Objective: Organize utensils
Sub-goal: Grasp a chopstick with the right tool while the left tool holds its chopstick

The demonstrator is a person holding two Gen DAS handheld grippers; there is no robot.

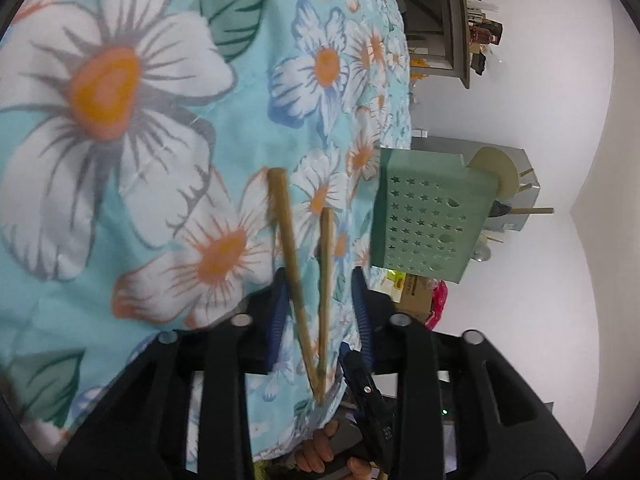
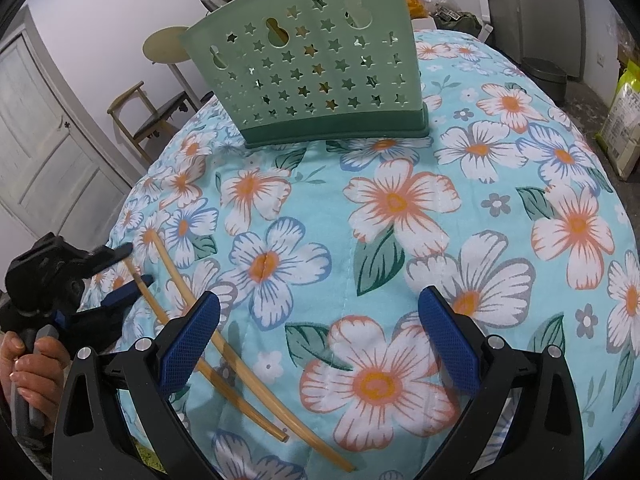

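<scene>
Floral cloth [image 2: 400, 208], turquoise with white and orange flowers, covers the table and is the largest thing in both views. On it stands the green utensil holder [image 2: 316, 80], upright on a darker base, its wall pierced with star-shaped holes; the left wrist view shows it [image 1: 424, 216] turned sideways at the right of the frame, with wooden sticks and a pale round disc poking out of its open end.

Two wooden chopsticks [image 2: 224, 352] lie on the cloth well apart from the holder, their long axes running roughly from the left gripper toward the near edge, side by side and slightly spread. In the left wrist view they [image 1: 308, 280] form a narrow V, meeting near the camera and opening away from it.

The right gripper [image 2: 320, 344] has its blue-padded jaws wide apart, with only cloth between them; one chopstick passes under its left finger. The left gripper [image 2: 128, 276] is seen from outside only in the right wrist view, held by a hand [image 2: 32, 376], its fingers at the chopsticks' far ends. Its own camera shows the pads [image 1: 280, 312] either side of the chopsticks, apart and not clamped.
</scene>
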